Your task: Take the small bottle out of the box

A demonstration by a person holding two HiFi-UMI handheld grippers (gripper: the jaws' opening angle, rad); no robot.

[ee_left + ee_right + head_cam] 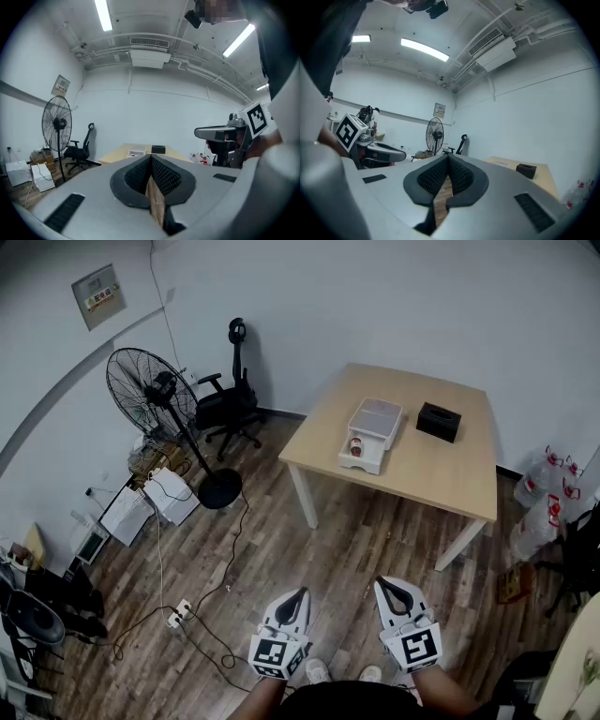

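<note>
A white box (373,434) lies on the wooden table (441,474), its drawer pulled out toward the table's front edge. Inside the drawer stands a small bottle (355,447) with a red label. In the head view both grippers hang low, over the floor and far short of the table. The left gripper (298,597) is shut and empty. The right gripper (388,586) is shut too, with nothing between its jaws. In the left gripper view the box (136,152) shows small on the distant table, past the shut left gripper (151,158). The right gripper (448,159) points toward the far wall.
A black box (438,421) sits on the table behind the white one. A standing fan (155,395) and an office chair (230,395) stand to the left. Cables and a power strip (178,617) lie on the wood floor. Water bottles (539,502) are grouped right of the table.
</note>
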